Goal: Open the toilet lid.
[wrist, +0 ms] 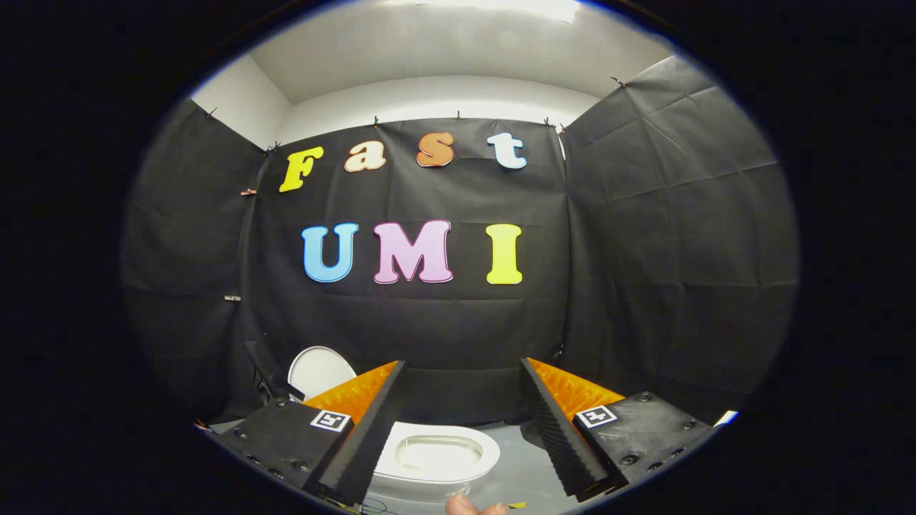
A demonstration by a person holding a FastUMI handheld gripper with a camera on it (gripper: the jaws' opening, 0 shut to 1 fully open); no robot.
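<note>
Gripper held level, fingers spread wide apart, nothing between them, no contact with anything. Toilet sits low ahead, in the gap between the fingers, white seat and open bowl facing up. Lid stands raised behind the left finger, partly hidden by it; probably leaning back on a dark stand, hard to tell at this angle. Fingertips of a hand show below the toilet. Grey floor around the bowl.
</note>
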